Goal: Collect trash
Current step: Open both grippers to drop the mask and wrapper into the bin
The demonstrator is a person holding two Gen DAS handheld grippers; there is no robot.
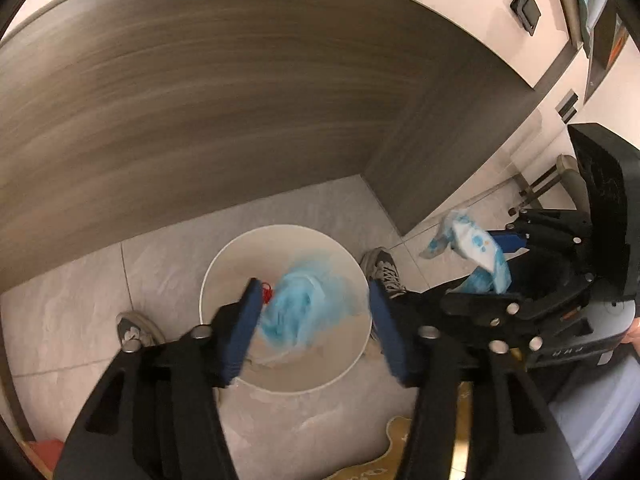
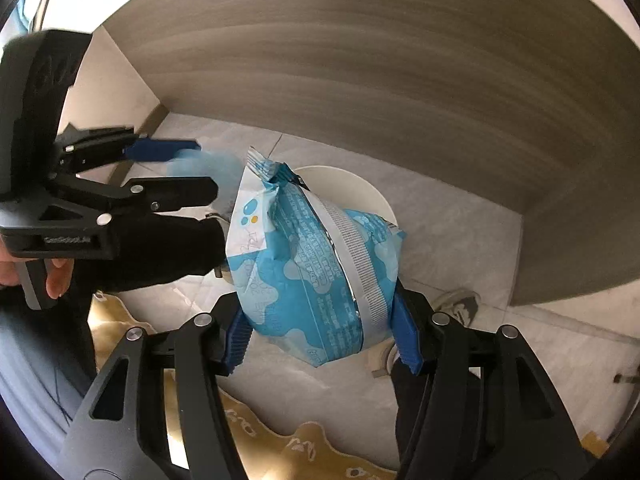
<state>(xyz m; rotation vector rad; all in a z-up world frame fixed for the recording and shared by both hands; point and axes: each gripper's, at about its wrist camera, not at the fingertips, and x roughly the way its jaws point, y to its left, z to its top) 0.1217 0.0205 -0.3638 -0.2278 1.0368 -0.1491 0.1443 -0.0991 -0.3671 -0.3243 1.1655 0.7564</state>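
Two tongs: your left tongs [image 1: 312,316] gape over the bin [image 1: 224,260]; right tongs [image 2: 324,340] clamp the wrapper [image 2: 304,272], bin at twelve o'clock beyond.

Two grippers: the left gripper [image 1: 312,320] and the right gripper [image 2: 320,332]. One white trash bin [image 1: 224,264] stands on the tiled floor. One blurred blue wrapper [image 1: 304,308] shows over the bin's opening; one blue-and-white snack bag [image 2: 312,264]. Two sneakers, a left one [image 1: 132,330] and a right one [image 1: 386,272]. One yellow mat [image 2: 280,446].
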